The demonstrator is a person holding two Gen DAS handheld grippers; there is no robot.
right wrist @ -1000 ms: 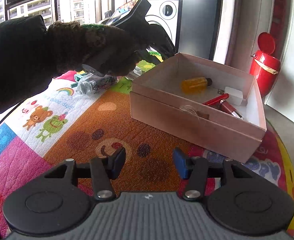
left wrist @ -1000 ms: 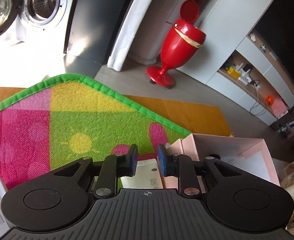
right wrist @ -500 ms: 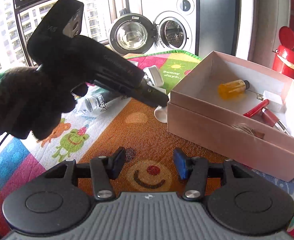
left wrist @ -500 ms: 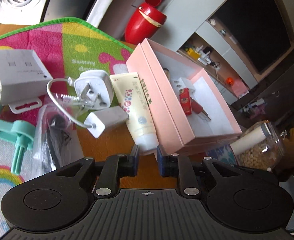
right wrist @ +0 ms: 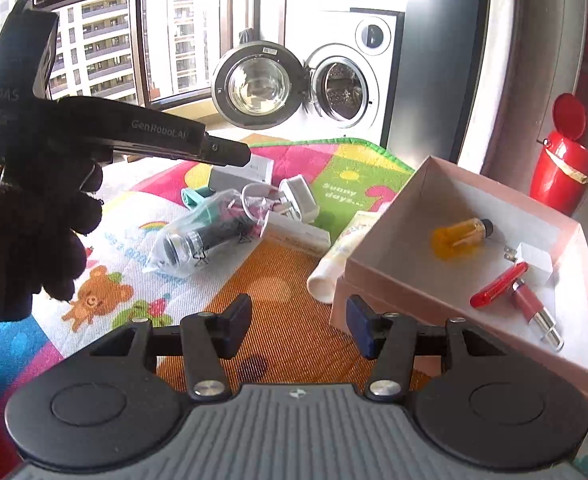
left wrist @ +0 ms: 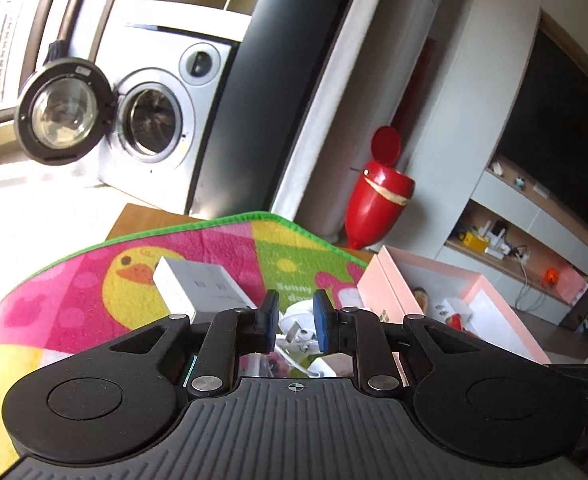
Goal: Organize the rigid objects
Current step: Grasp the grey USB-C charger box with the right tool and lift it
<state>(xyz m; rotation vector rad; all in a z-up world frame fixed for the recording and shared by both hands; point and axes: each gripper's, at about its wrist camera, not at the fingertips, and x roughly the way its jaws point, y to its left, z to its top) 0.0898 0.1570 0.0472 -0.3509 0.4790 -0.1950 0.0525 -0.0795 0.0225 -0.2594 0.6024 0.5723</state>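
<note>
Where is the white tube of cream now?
In the right wrist view the white tube lies on the mat, against the left outer wall of the pink box, right of the white plug.

Matt pink cardboard box (right wrist: 445, 292), woven cloth mat (right wrist: 294, 320), glossy red plastic bin (left wrist: 377, 208)

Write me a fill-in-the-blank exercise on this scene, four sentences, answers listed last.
1. The pink box holds a yellow bottle and a ____ lighter.
2. The washing machine door stands ____.
3. The cream tube lies ____ the box, against its wall.
4. The right gripper holds ____.

Answers: red; open; outside; nothing
</note>
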